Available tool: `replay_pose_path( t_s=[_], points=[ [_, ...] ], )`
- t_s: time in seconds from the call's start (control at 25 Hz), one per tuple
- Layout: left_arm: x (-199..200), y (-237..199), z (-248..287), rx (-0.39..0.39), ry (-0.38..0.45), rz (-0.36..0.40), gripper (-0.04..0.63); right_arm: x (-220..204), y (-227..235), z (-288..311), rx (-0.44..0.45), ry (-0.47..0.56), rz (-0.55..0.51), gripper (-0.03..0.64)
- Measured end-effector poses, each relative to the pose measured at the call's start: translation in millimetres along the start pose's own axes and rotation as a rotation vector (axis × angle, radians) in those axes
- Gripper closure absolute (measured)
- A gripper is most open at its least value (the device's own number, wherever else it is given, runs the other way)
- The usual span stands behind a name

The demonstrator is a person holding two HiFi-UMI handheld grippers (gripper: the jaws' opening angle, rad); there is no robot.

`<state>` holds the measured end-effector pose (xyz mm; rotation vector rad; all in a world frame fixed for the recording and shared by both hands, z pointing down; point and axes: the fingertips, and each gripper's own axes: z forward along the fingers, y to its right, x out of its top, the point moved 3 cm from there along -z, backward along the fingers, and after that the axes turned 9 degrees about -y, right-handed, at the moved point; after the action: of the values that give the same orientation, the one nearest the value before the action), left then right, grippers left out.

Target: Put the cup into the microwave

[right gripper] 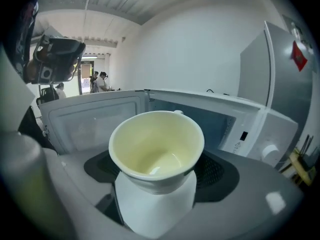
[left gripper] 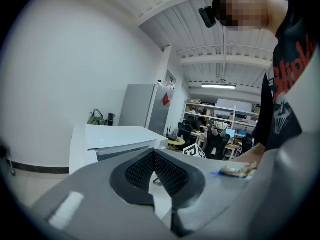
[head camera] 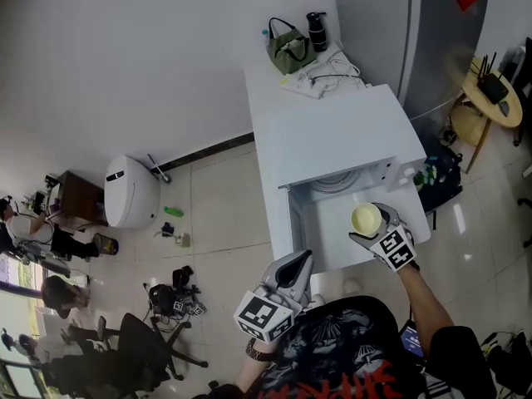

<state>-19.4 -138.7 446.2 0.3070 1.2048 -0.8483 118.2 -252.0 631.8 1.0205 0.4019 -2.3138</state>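
A cream cup [right gripper: 156, 149] sits upright between the pads of my right gripper [right gripper: 156, 176], which is shut on its lower body. In the head view the cup [head camera: 366, 218] and right gripper [head camera: 371, 225] hang just in front of the white microwave [head camera: 332, 135]. Its door [right gripper: 90, 119] stands swung open to the left. The cavity [right gripper: 210, 121] lies straight behind the cup, with the control panel [right gripper: 250, 134] to its right. My left gripper [head camera: 301, 264] is shut on nothing, low and left of the door. In the left gripper view its dark pads [left gripper: 137, 171] meet.
A green bag [head camera: 289, 50], a black bottle [head camera: 317, 30] and cables [head camera: 328, 77] lie on the white counter behind the microwave. A grey fridge [head camera: 432, 23] stands to the right. On the floor are a white round appliance [head camera: 131, 191], an office chair [head camera: 141, 347] and a small round table [head camera: 490, 98].
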Motion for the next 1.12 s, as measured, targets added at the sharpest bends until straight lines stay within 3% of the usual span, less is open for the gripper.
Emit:
replay_pose_path(
  t_s=[0.28, 0.8, 1.12],
  points=[
    [-6, -12, 0, 0.107, -0.010, -0.026, 0.594, 2, 17, 58, 0.042, -0.023, -0.039, 0.179],
    [-15, -50, -28, 0.368, 0.003, -0.119, 0.594, 35, 94, 170, -0.095, 0.064, 0.135, 0.178],
    [-30, -70, -38, 0.488, -0.015, -0.175, 0.594, 35, 125, 211, -0.157, 0.061, 0.197, 0.179]
  ],
)
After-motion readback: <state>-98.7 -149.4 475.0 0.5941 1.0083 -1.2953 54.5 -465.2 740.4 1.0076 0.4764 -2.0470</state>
